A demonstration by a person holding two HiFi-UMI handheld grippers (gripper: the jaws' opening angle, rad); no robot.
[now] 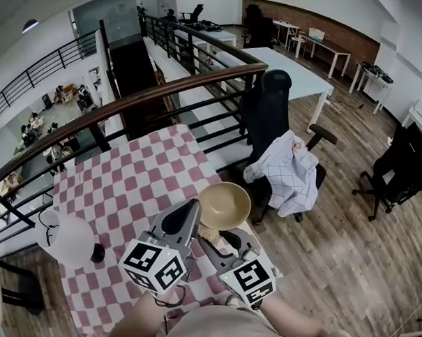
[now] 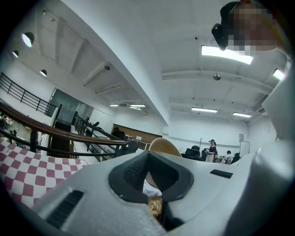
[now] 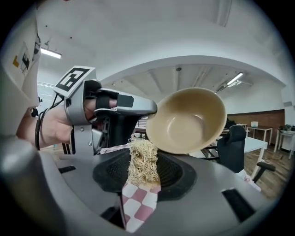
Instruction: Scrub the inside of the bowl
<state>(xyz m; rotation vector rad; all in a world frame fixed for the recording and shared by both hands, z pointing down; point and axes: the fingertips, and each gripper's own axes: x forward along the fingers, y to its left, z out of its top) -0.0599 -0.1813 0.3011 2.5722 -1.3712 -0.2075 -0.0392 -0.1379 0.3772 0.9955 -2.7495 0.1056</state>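
The bowl [image 3: 186,120] hangs tilted above the edge of the checkered tabletop [image 1: 126,181], its rim apparently pinched in the closed fingers of the left gripper [image 1: 192,209]. The right gripper [image 3: 144,171] has its fingers clamped on a straw scrub pad [image 3: 143,156] just below the rim, not inside, so scrubbing looks unstarted.

I read right gripper [image 3: 144,179] clamped on scrubber [image 3: 143,162], top just beside tilted bowl [image 3: 186,120] rim. Left gripper [image 3: 150,109] grips that rim.

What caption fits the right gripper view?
Right gripper pinches a fibrous scrubber near the tilted bowl that the left gripper holds.
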